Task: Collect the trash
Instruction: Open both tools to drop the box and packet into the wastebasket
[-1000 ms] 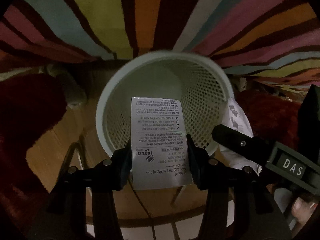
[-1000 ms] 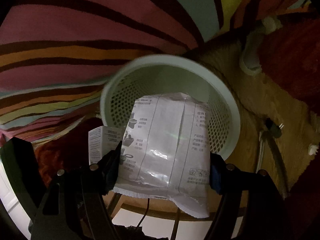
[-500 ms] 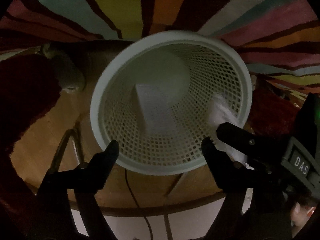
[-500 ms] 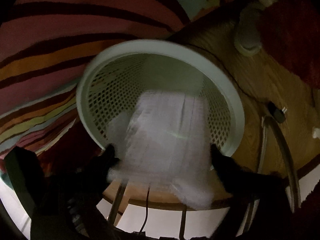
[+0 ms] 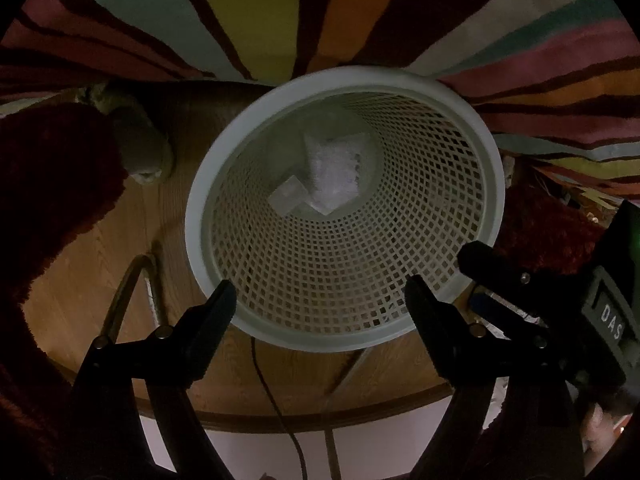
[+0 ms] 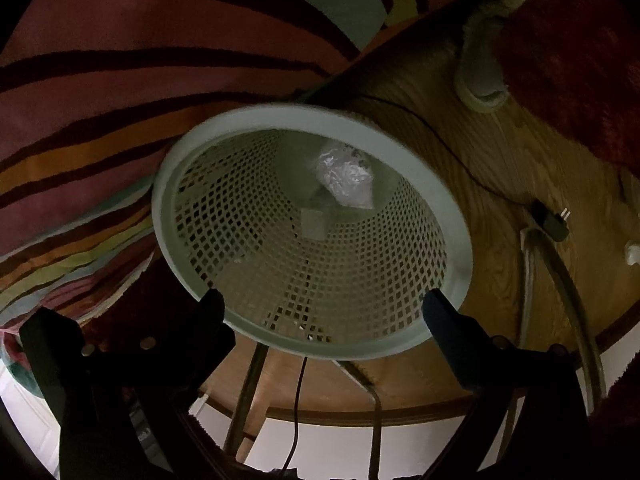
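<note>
Since both bits of trash, the shiny packet (image 5: 338, 170) and the small paper (image 5: 289, 198), lie at the bottom of the basket (image 5: 476, 136), lift away gently. The left claw (image 5: 320, 300) is spread and empty. The right claw (image 6: 324, 312) is opening, nothing between.

Wooden floor (image 5: 100, 240): basket (image 5: 486, 168), striped rug (image 5: 248, 12).

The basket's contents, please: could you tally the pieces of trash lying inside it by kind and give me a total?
Crinkled plastic packet: 1
Small paper label: 1
Total: 2 pieces, both at the bottom of the white mesh basket.
</note>
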